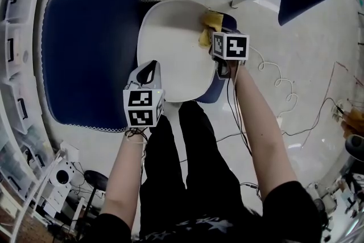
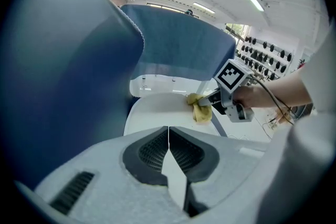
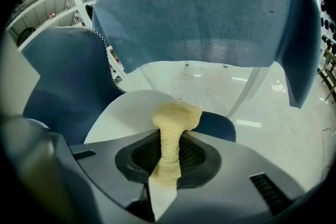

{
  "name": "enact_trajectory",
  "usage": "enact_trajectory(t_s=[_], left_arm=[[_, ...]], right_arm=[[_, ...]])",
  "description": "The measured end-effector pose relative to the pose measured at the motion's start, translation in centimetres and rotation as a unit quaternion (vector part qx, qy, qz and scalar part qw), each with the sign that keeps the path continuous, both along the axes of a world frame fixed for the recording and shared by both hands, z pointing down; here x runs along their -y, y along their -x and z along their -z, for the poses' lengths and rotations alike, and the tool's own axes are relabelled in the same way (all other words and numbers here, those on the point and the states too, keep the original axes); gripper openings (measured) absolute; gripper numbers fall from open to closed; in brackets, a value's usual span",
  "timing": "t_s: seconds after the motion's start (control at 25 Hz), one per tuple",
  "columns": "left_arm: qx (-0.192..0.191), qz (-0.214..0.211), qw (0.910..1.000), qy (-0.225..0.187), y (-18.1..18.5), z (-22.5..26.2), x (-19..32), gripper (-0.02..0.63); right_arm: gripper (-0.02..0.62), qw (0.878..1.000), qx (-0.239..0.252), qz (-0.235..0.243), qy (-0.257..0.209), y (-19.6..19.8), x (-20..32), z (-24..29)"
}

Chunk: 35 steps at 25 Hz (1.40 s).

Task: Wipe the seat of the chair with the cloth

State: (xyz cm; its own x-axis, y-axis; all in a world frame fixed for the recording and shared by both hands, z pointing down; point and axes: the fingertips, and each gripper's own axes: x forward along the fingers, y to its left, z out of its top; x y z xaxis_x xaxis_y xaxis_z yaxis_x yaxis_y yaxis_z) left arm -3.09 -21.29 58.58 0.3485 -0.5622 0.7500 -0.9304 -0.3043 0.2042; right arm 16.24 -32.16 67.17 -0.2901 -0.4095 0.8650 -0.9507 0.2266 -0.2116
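One yellow cloth (image 3: pixel 176 115) is pinched in my right hand-held gripper (image 3: pixel 169 157), its bunched end at the far right edge of the white chair seat (image 1: pixel 170 48). My left hand-held gripper (image 2: pixel 168 149) sits at the seat's near edge, jaws pressed together on nothing.

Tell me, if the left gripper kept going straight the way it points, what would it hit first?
Most likely the white chair seat, lying right ahead of the shut, empty left gripper. If it rides above the seat, the chair's backrest comes next; height is hard to judge.
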Motion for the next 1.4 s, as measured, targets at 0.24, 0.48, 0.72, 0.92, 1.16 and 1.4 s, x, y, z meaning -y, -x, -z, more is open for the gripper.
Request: enact_trajectory(t_s=[0.24,0.48,0.72,0.92,1.16,1.4], left_arm=[[-0.010,0.001,0.9999,-0.001,-0.1,0.4,-0.3,0.021],[-0.008,0.020,0.9998,-0.003,1.1,0.5,-0.7,0.021],[-0.017,0.044,0.9988,0.009,2.6,0.3,-2.0,0.021],[-0.035,0.065,0.9971,0.018,2.9,0.1,-2.9,0.021],[-0.026,0.059,0.9976,0.024,2.2,-0.5,-3.8,0.021],[-0.014,0.057,0.9980,0.025,0.9,-0.1,-4.5,0.021]], right_arm=[[0.071,0.998,0.042,0.049,-0.006,5.4,-1.2,2.0],[0.072,0.987,0.108,0.114,-0.015,13.8,-2.0,3.7],[0.072,0.975,0.148,0.167,-0.015,20.1,-2.7,3.8],[0.071,0.967,0.156,0.203,0.003,22.2,-3.4,1.9],[0.071,0.971,0.130,0.200,0.013,20.2,-4.1,0.5],[0.071,0.979,0.110,0.173,0.015,14.9,-5.1,0.4]])
